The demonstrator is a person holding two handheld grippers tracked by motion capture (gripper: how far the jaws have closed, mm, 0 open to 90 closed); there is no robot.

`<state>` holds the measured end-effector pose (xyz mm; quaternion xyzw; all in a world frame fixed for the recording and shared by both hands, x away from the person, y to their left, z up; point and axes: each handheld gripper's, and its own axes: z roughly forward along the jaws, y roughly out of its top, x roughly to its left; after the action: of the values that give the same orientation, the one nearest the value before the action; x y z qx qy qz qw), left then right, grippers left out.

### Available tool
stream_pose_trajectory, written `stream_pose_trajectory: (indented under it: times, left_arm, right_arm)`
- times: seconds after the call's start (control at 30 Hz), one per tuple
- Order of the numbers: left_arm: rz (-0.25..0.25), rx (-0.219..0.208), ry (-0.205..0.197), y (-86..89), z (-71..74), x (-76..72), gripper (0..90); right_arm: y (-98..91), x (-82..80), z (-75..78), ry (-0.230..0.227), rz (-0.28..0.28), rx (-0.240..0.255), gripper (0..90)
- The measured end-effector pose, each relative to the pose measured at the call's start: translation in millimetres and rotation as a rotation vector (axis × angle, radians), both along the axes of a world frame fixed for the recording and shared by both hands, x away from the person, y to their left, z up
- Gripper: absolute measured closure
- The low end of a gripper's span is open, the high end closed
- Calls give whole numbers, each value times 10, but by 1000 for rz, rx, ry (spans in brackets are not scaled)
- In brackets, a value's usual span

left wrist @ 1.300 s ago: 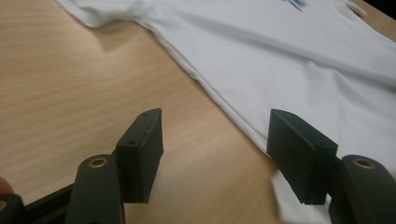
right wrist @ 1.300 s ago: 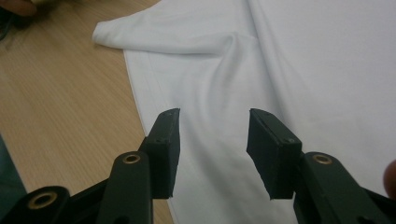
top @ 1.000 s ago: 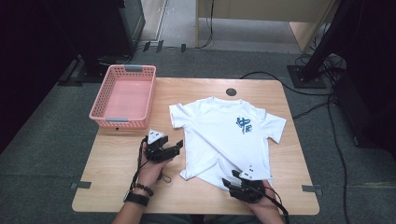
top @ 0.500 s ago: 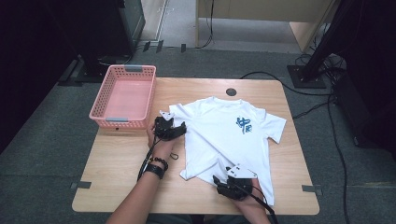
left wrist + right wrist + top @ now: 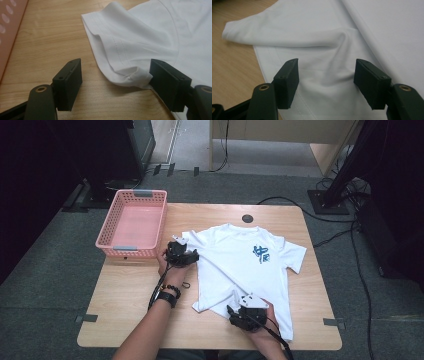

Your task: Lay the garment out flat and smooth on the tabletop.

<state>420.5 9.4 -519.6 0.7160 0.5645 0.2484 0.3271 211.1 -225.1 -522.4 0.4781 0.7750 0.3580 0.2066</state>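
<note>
White T-shirt [image 5: 245, 270], spread flat on table [image 5: 125, 315], sleeve between parted left claw [image 5: 115, 80], hem fold between right claw [image 5: 325, 80], whose jaws have just been opening; risk noted: only the top layer may be pinched if closed shallowly.

T-shirt [image 5: 250, 270] print too small

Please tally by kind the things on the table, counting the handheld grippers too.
T-shirt: 1
Basket: 1
Grippers, left gripper and right gripper: 2
Total: 4
</note>
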Motion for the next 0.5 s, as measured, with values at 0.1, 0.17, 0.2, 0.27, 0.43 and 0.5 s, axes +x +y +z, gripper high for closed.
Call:
stream_pose_trajectory:
  times: [0.1,0.17,0.2,0.27,0.43,0.5]
  left_arm:
    - [5,2,1,20,1,19,276]
    - [8,2,0,24,0,26,277]
    - [8,3,1,24,1,28,276]
    - [8,4,1,26,1,30,276]
    - [1,2,1,39,1,27,277]
    - [2,-1,0,44,0,17,276]
  right_arm:
    - [-42,-46,15,15,89,-8,367]
    - [-96,-80,27,25,168,-17,367]
    - [-127,-99,32,30,209,-21,365]
    - [-198,-125,41,38,280,-29,349]
    - [-323,-151,84,92,363,-2,295]
    - [-378,-144,125,75,353,54,295]
